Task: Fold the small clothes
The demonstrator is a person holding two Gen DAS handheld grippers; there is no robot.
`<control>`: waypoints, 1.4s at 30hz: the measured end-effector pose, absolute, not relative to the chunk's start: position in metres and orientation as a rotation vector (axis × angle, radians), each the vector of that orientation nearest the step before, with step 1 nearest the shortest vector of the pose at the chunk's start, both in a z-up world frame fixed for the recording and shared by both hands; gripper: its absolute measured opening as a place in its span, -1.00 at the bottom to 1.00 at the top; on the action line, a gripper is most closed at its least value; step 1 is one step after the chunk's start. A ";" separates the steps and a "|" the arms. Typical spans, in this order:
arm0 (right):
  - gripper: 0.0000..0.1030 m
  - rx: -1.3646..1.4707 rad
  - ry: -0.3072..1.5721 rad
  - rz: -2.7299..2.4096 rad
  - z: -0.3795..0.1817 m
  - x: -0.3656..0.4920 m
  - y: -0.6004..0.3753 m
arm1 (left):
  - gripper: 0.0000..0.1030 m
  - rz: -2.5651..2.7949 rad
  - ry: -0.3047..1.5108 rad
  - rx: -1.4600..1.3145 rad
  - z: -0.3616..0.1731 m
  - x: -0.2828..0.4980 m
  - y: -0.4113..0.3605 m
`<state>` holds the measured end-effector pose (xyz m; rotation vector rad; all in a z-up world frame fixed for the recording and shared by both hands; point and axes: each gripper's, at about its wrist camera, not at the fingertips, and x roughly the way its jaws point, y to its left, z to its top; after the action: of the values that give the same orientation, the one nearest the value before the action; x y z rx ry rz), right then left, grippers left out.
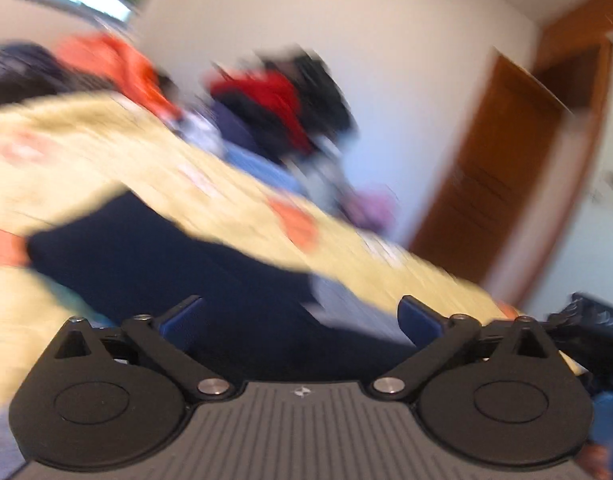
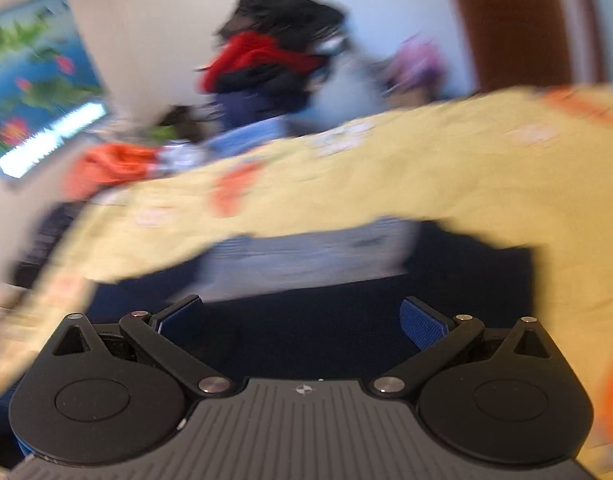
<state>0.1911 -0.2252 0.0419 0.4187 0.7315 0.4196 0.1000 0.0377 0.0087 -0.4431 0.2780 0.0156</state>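
Observation:
Both views are blurred. A dark navy garment (image 1: pixel 166 256) lies flat on a yellow bed cover (image 1: pixel 86 160) with orange patches. A pale grey-blue striped patch (image 1: pixel 342 300) shows at its far edge. My left gripper (image 1: pixel 300 314) hangs just over the garment, open, with nothing between its blue pads (image 1: pixel 420 318). In the right wrist view the navy garment (image 2: pixel 306 332) fills the space under my right gripper (image 2: pixel 300 318), which is also open and empty. The striped patch (image 2: pixel 306 252) lies just beyond it on the yellow cover (image 2: pixel 426 168).
A heap of red and black clothes (image 1: pixel 282 108) (image 2: pixel 274 60) and an orange cloth (image 1: pixel 118 68) (image 2: pixel 114 164) sit at the far side of the bed. A brown wooden door (image 1: pixel 498 168) (image 2: pixel 518 20) stands behind. A black blurred object (image 1: pixel 586 328) is at the right edge.

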 end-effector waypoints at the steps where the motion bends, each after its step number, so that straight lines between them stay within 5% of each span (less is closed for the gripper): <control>1: 0.99 0.472 0.778 0.471 0.040 0.200 -0.219 | 1.00 0.021 0.264 -0.452 0.008 0.100 0.039; 7: 0.99 0.501 0.885 0.501 0.024 0.234 -0.176 | 1.00 0.038 0.325 -0.462 0.005 0.110 0.038; 10: 0.69 0.513 0.901 0.505 0.018 0.237 -0.166 | 1.00 0.035 0.321 -0.458 0.006 0.105 0.038; 14: -0.22 0.423 0.902 0.518 0.014 0.233 -0.156 | 1.00 0.033 0.310 -0.450 0.007 0.102 0.038; 15: -0.63 0.396 0.898 0.515 0.014 0.231 -0.154 | 1.00 0.031 0.309 -0.451 0.007 0.102 0.038; 16: -0.69 0.382 0.900 0.513 0.013 0.230 -0.152 | 1.00 0.031 0.313 -0.451 0.007 0.103 0.038; 28: -0.70 0.257 0.809 0.479 0.087 0.237 -0.217 | 1.00 0.036 0.327 -0.458 0.006 0.105 0.041; 40: -0.70 0.272 0.903 0.273 0.034 0.236 -0.291 | 1.00 0.036 0.350 -0.438 0.005 0.109 0.038; 42: -0.53 0.281 0.883 0.233 0.029 0.234 -0.291 | 1.00 0.042 0.361 -0.432 0.005 0.111 0.037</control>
<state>0.2344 -0.2908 0.0292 0.2809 0.8830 0.2330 0.1107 0.0365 0.0046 -0.4316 0.3609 0.0419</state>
